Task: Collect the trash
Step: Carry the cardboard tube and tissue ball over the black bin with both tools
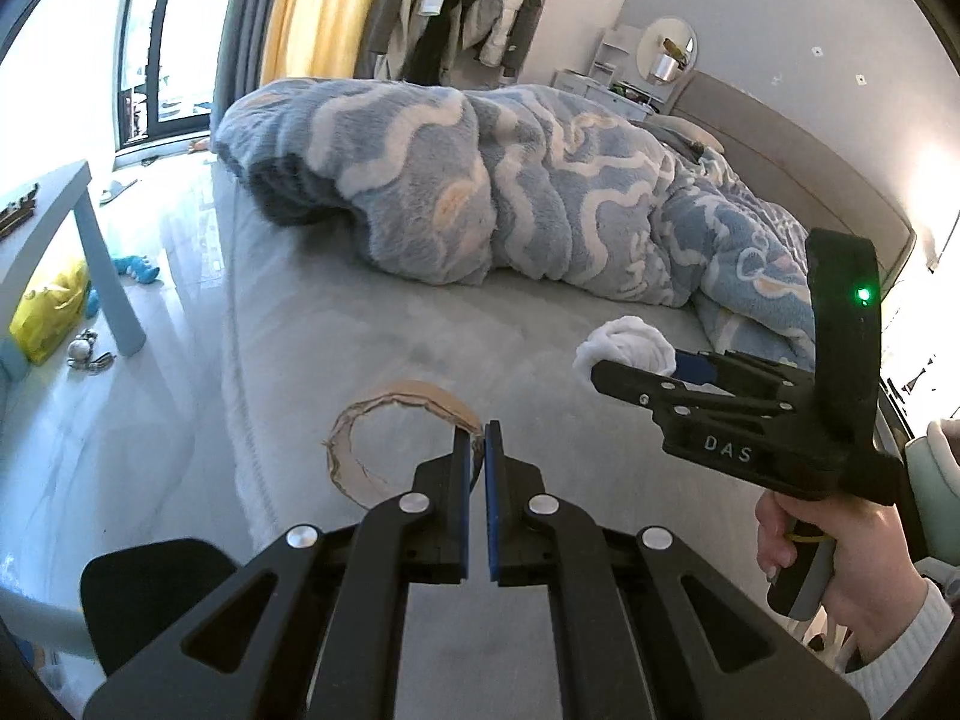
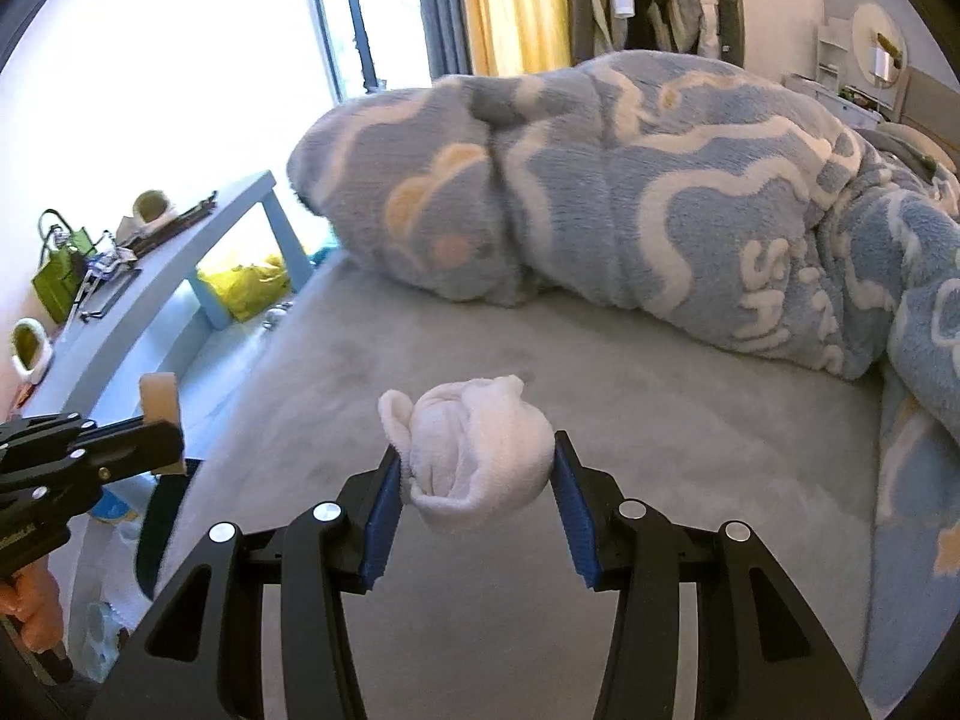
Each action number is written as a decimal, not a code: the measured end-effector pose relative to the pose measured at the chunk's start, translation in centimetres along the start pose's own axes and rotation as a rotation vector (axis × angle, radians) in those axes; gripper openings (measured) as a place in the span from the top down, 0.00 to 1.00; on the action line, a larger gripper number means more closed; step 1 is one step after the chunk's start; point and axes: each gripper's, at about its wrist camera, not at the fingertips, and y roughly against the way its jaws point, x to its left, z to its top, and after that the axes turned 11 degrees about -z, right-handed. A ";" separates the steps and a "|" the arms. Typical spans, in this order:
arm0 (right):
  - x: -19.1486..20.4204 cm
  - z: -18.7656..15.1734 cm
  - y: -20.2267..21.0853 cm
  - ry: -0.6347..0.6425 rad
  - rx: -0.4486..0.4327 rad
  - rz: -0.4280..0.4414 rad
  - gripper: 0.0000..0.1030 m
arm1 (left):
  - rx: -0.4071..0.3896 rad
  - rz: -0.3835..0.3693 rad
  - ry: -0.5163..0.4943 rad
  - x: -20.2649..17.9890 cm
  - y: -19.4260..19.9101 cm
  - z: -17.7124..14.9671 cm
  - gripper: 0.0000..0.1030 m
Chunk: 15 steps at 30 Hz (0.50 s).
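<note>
My left gripper (image 1: 478, 429) is shut on a torn brown cardboard ring (image 1: 384, 408), pinching its right edge above the grey bed sheet (image 1: 372, 324). In the right wrist view the left gripper (image 2: 162, 432) shows at the left edge, holding the cardboard ring (image 2: 159, 399) edge-on. My right gripper (image 2: 474, 462) is shut on a rolled white sock (image 2: 480, 450), its blue pads pressed on both sides. In the left wrist view the right gripper (image 1: 606, 369) holds the white sock (image 1: 627, 345) at the right, over the bed.
A bunched blue-and-white fleece blanket (image 1: 510, 180) fills the far side of the bed. A light blue side table (image 2: 150, 276) stands left of the bed, with clutter on top and a yellow bag (image 2: 249, 288) beneath. A black chair seat (image 1: 150, 588) is near the bed's front corner.
</note>
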 end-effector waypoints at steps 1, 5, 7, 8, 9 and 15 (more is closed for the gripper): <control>0.5 -0.2 0.4 0.004 -0.004 0.005 0.53 | -0.002 0.007 -0.001 0.0 0.6 -0.3 0.95; 1.6 -1.1 1.6 0.005 -0.014 0.019 0.53 | -0.012 0.032 0.016 0.6 2.7 -1.3 0.95; 2.4 -1.6 2.0 0.008 -0.014 0.027 0.53 | -0.014 0.040 0.024 0.9 3.5 -1.7 0.95; 3.0 -1.8 2.0 0.015 -0.012 0.032 0.53 | -0.015 0.044 0.027 1.0 3.9 -1.9 0.95; 3.4 -1.9 2.1 0.018 -0.011 0.035 0.53 | -0.015 0.051 0.030 1.2 4.4 -2.3 0.95; 6.8 -2.1 3.0 0.047 -0.015 0.070 0.53 | -0.005 0.083 0.045 2.9 6.4 -3.8 0.95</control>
